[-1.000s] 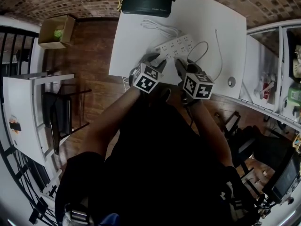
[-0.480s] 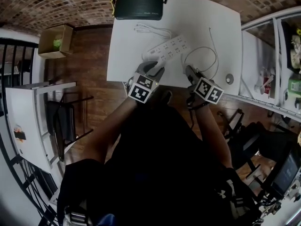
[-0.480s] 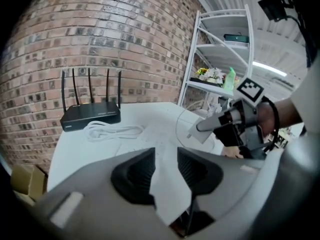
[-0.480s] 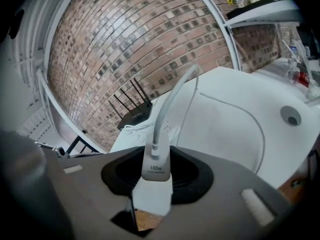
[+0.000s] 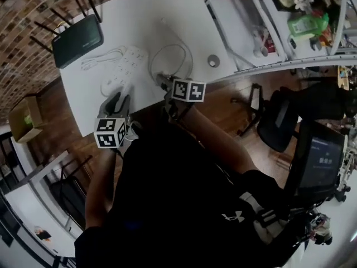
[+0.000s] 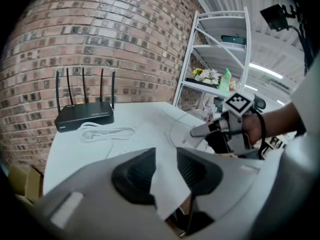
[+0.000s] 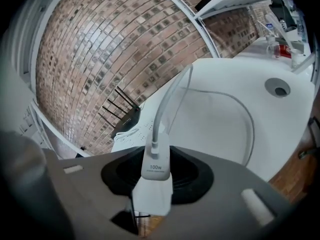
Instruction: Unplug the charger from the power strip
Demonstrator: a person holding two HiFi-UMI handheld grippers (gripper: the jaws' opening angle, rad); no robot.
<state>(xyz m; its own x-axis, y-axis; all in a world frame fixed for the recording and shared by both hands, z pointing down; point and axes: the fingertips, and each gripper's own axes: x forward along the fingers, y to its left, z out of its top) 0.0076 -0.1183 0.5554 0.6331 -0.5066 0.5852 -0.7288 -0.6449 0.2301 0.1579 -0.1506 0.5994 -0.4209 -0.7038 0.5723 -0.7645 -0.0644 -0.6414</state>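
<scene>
White table (image 5: 167,15) against brick: the right gripper (image 5: 165,82) pinches the charger (image 7: 155,171), a white block marked 100W trailing a white cable (image 7: 165,104), clear of the power strip (image 5: 124,63). Its prongs are hidden. The left gripper (image 6: 165,159) gapes empty.

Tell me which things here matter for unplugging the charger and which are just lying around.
For the job:
- charger, clamped in the right gripper jaws
- its cable
- power strip
- left gripper, jaws apart and empty

Just lying about:
- router
- cardboard box
- grommet
- green bottle
</scene>
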